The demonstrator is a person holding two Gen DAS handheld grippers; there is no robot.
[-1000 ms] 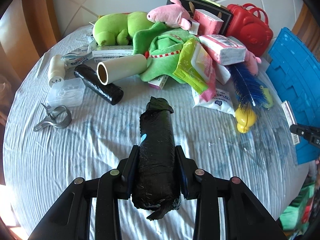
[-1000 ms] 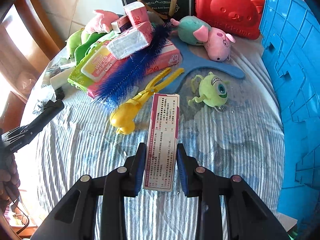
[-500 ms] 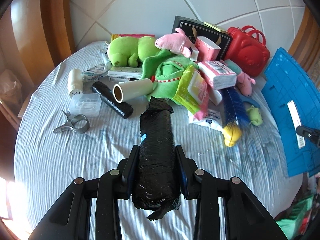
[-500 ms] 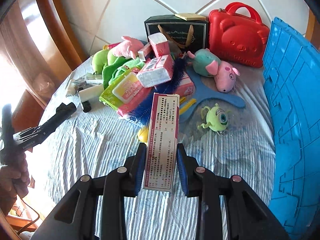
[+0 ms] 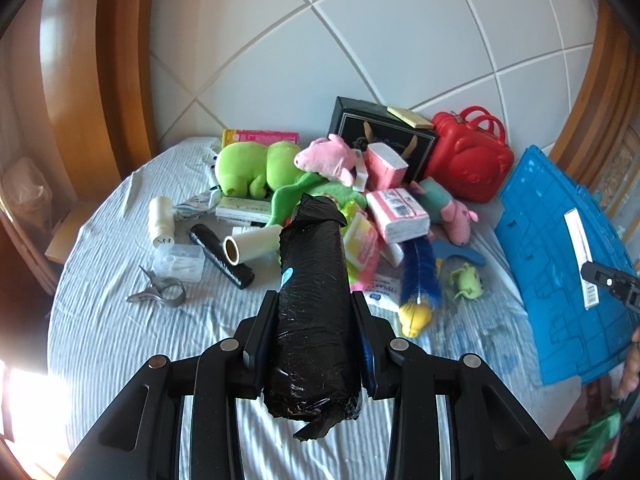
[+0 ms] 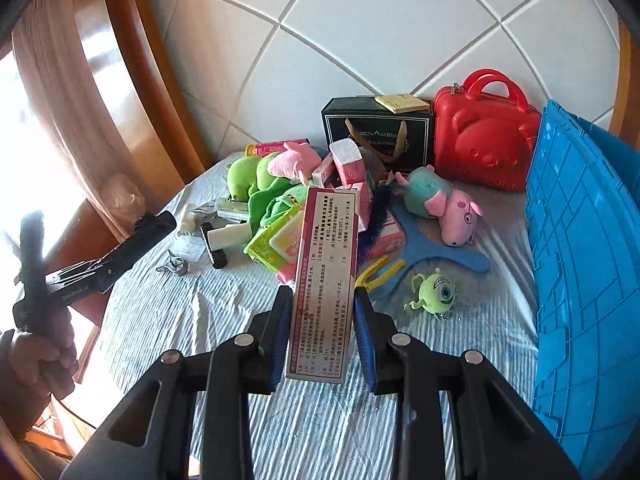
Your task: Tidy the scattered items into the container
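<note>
1. Blue container (image 6: pixel 580 272) stands at the right edge of the bed, its ribbed wall rising beside the striped sheet (image 6: pixel 168 312); its inside cannot be seen from either view.
2. Scattered items lie in a heap at the far side of the sheet, left of the container: a green plush (image 5: pixel 248 168), a pink plush (image 5: pixel 326 158), a pack of wipes (image 5: pixel 362 240), a blue feather duster (image 5: pixel 420 276) and a pig plush (image 6: pixel 440 208).
3. Near the container wall, a small one-eyed green toy (image 6: pixel 434 292) lies on the sheet, just beside a flat blue hanger-like piece (image 6: pixel 436 248).
4. Left gripper (image 5: pixel 314 332) pinches a black plastic-wrapped roll (image 5: pixel 312 304) between its fingers, held above the sheet and pointing toward the heap.
5. Right gripper (image 6: pixel 322 320) pinches a long red-and-white printed box (image 6: pixel 324 280) between its fingers, also held clear of the sheet.
6. Behind the heap, against the tiled wall, stand a black gift box (image 6: pixel 376 136) and a red bear-faced case (image 6: pixel 484 136).
7. On the far left of the sheet lie a clear plastic case (image 5: pixel 178 262), a metal clip (image 5: pixel 160 294) and a white bottle (image 5: pixel 161 220).
</note>
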